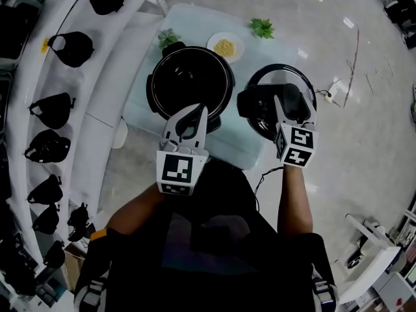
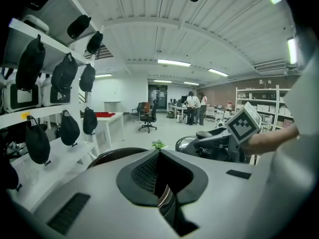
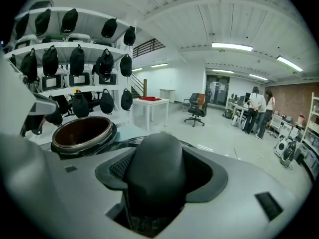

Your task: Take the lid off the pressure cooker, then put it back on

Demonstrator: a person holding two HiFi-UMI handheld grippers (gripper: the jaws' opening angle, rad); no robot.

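The pressure cooker pot (image 1: pixel 188 80) stands open on the light table, its dark inner bowl showing; the right gripper view has it at the left (image 3: pixel 82 131). The round black lid (image 1: pixel 278 70) is held up just right of the pot. My right gripper (image 1: pixel 286 106) is shut on the lid's black handle (image 3: pixel 154 173), which fills the space between the jaws. My left gripper (image 1: pixel 193 119) hovers over the pot's near rim, jaws together with nothing between them. From the left gripper view, the pot rim (image 2: pixel 114 156) lies below and the lid (image 2: pixel 192 143) sits to the right.
The pale blue table (image 1: pixel 234 148) also carries a white plate of yellow food (image 1: pixel 225 46) and two small green plants (image 1: pixel 262 26) (image 1: pixel 168 39). White shelves with black bags (image 1: pixel 65 47) run along the left. A cable and plug (image 1: pixel 335 90) lie on the floor at right. People stand far off (image 2: pixel 194 106).
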